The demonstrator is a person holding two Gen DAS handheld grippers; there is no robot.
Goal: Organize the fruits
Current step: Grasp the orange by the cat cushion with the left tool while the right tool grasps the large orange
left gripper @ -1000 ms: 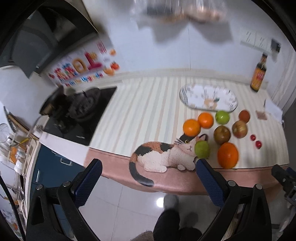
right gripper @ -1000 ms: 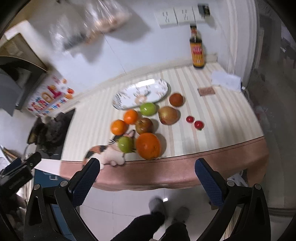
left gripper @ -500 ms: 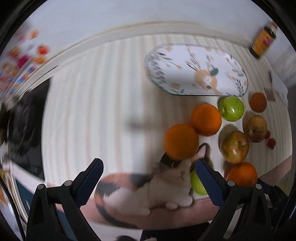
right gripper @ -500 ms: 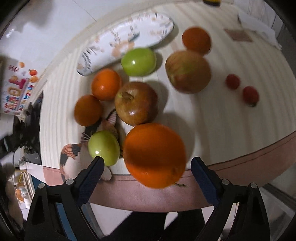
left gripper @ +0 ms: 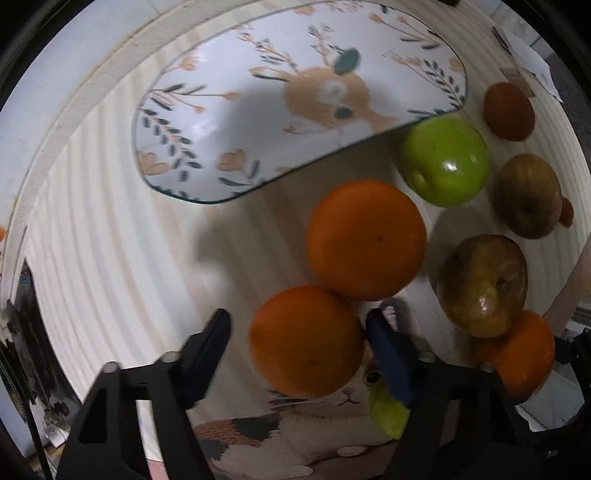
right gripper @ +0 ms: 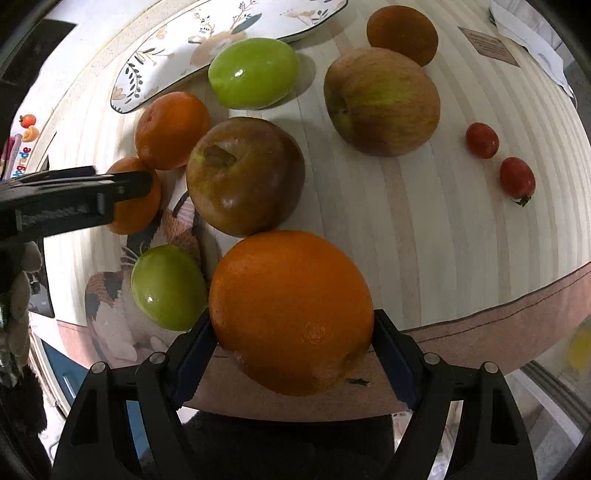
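Pointing down at the striped counter, my left gripper (left gripper: 299, 339) straddles a small orange (left gripper: 306, 339). Its jaws are closing; the right pad touches the fruit, while a gap shows at the left pad. My right gripper (right gripper: 293, 343) is closing on the large orange (right gripper: 291, 310) at the counter's front edge, both pads against its sides. A second small orange (left gripper: 365, 240), a green apple (left gripper: 443, 162), two red-brown apples (right gripper: 243, 173) (right gripper: 380, 99) and a dark orange (right gripper: 402, 33) lie around. The deer-patterned plate (left gripper: 258, 110) holds nothing.
A cat-shaped mat (left gripper: 295, 435) lies under the near fruit, with a small green apple (right gripper: 168, 286) on it. Two cherry tomatoes (right gripper: 482, 140) (right gripper: 517, 177) sit to the right. Beyond them lie a brown card (right gripper: 487, 44) and white paper (right gripper: 532, 40). The stove is at far left.
Both grippers have dropped from above the floor to the fruit. The left jaws have narrowed around a small orange; the right jaws have closed in on the large orange.
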